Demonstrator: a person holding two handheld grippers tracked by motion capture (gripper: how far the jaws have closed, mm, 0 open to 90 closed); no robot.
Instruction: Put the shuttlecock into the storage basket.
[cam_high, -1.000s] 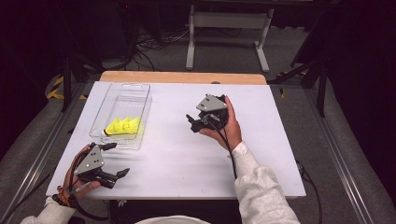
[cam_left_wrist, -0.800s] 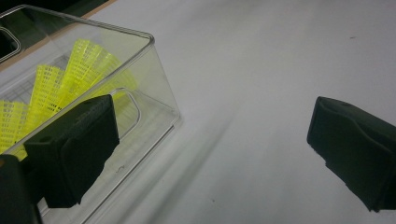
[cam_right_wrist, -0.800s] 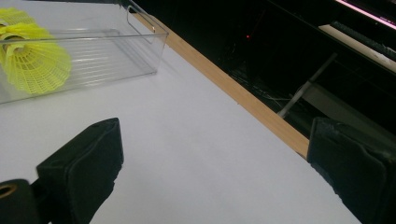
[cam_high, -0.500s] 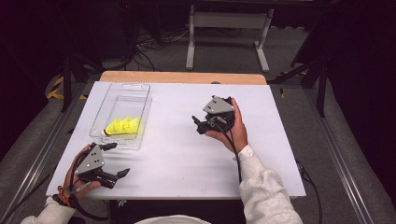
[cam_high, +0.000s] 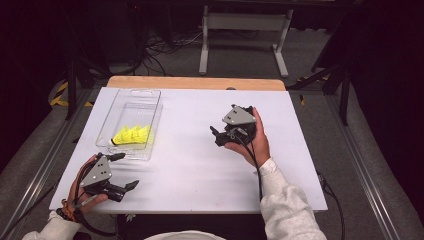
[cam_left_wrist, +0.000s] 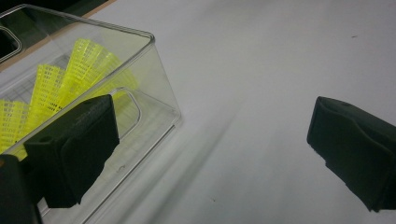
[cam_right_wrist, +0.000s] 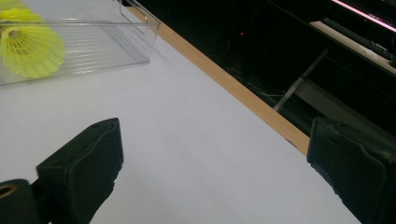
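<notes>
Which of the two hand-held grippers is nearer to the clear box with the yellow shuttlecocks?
The left hand-held gripper, at the table's near left corner: one jaw nearly reaches the clear box holding the yellow shuttlecocks. The right hand-held gripper is mid-table, well apart from it.

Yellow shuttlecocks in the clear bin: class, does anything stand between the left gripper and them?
Yes. The left gripper sits outside the near end of the clear bin, jaws open. The bin's transparent end wall stands between it and the yellow shuttlecocks. The bin is open on top, so a reach from above looks unobstructed.

A dim room: grey floor (cam_high: 310, 60), tangled cables (cam_high: 165, 47), white metal stand (cam_high: 240, 22).
</notes>
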